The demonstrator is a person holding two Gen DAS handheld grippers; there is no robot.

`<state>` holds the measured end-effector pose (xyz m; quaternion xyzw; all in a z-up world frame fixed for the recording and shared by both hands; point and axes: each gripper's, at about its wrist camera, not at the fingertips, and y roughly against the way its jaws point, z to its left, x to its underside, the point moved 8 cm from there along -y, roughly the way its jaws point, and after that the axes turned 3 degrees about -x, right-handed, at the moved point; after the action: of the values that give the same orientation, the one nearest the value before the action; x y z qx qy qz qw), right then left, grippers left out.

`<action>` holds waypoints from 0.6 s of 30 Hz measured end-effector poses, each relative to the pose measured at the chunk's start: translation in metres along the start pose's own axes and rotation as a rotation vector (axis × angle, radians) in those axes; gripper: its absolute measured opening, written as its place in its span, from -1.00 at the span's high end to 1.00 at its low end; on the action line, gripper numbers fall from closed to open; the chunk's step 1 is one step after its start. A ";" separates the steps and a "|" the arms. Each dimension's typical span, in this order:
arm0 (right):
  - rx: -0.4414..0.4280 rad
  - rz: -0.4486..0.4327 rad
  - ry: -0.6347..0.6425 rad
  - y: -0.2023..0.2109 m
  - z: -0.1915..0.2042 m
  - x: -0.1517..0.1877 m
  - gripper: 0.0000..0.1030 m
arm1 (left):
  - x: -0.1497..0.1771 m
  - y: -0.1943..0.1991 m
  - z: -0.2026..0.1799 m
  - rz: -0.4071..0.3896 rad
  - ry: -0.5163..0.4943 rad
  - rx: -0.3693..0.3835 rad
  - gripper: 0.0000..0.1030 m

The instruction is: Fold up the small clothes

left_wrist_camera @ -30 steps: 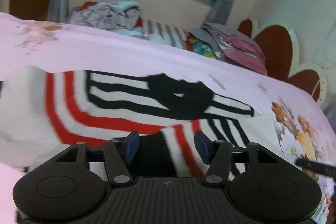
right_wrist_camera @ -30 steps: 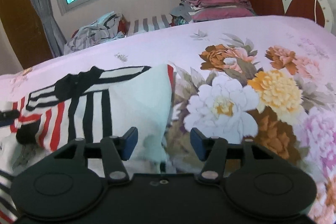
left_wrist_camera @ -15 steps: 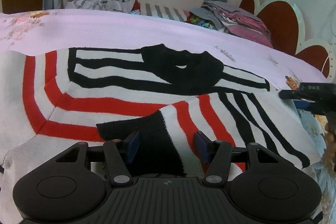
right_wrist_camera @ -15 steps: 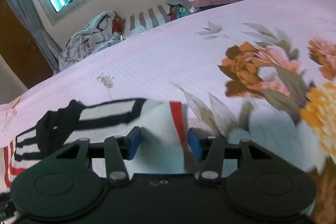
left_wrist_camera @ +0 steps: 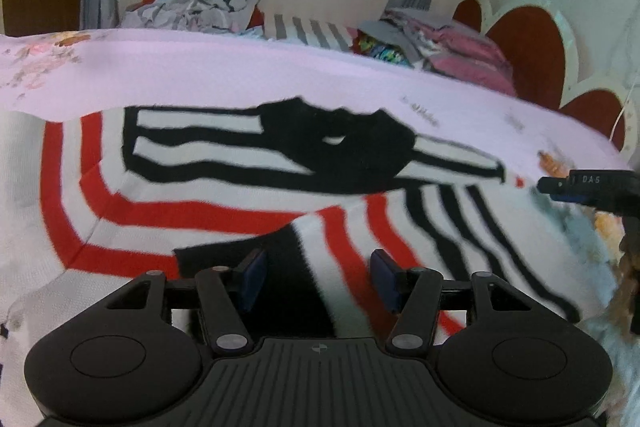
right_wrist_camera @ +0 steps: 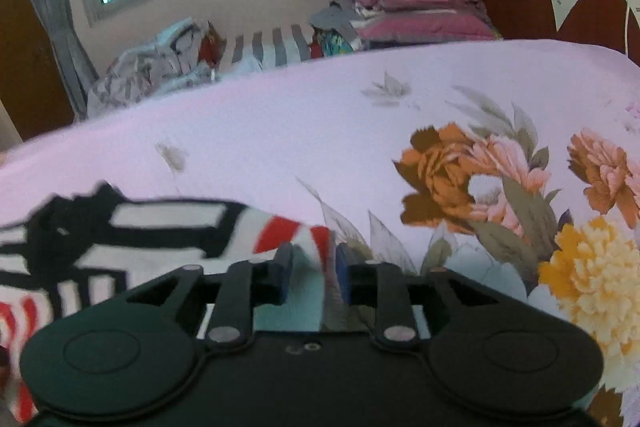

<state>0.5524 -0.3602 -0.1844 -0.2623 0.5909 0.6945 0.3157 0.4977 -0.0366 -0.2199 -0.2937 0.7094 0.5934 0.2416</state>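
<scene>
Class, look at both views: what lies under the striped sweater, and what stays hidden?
Under the striped sweater lies the pink floral bedsheet, showing around its edges. The sheet beneath its middle is covered. The right tongs pinch its corner; the left tongs are open.

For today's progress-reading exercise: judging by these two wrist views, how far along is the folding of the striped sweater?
Early stage. Done: the white knit sweater with red and black stripes lies on the pink floral bedsheet, one sleeve already laid across its body. In hand: the right gripper is shut on the sweater's edge; the left gripper is open above the sleeve. Left: the remaining folds; no compact bundle exists yet.
</scene>
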 end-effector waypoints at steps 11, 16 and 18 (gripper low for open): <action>-0.062 0.065 0.172 0.003 0.062 0.035 0.39 | 0.003 -0.012 0.005 0.030 -0.010 -0.027 -0.10; -0.064 0.054 0.139 0.014 0.061 0.033 0.35 | 0.003 -0.010 0.009 0.049 -0.002 -0.041 -0.10; -0.083 0.042 0.147 0.023 0.069 0.035 0.35 | 0.004 -0.009 0.009 0.052 -0.006 -0.047 -0.10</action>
<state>0.5130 -0.2896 -0.1840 -0.3131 0.5885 0.7038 0.2455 0.5012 -0.0291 -0.2304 -0.2792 0.7018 0.6169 0.2211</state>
